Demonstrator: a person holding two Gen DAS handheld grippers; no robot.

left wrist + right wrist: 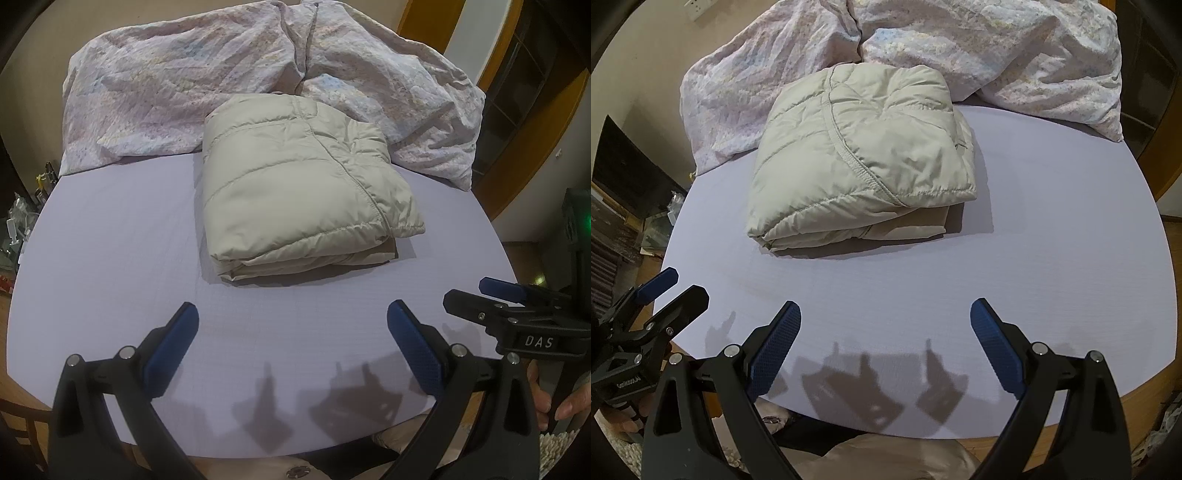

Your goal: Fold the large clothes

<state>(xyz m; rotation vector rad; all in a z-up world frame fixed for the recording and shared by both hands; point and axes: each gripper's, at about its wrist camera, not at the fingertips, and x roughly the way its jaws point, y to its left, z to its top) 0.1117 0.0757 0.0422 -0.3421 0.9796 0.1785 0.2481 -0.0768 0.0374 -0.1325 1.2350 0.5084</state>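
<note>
A beige puffer jacket [291, 188] lies folded into a compact thick stack on the lilac table [110, 258]. It also shows in the right wrist view [864, 155]. My left gripper [291, 332] is open and empty, held above the table's near edge, well short of the jacket. My right gripper [884, 328] is open and empty, also at the near edge. Each gripper shows at the side of the other's view: the right one [491, 295], the left one [670, 286].
A crumpled pastel quilt [184, 88] lies heaped along the back of the table [1052, 258], touching the jacket's far side. Wooden furniture [524, 110] stands at the right. Clutter [22, 221] sits off the left edge.
</note>
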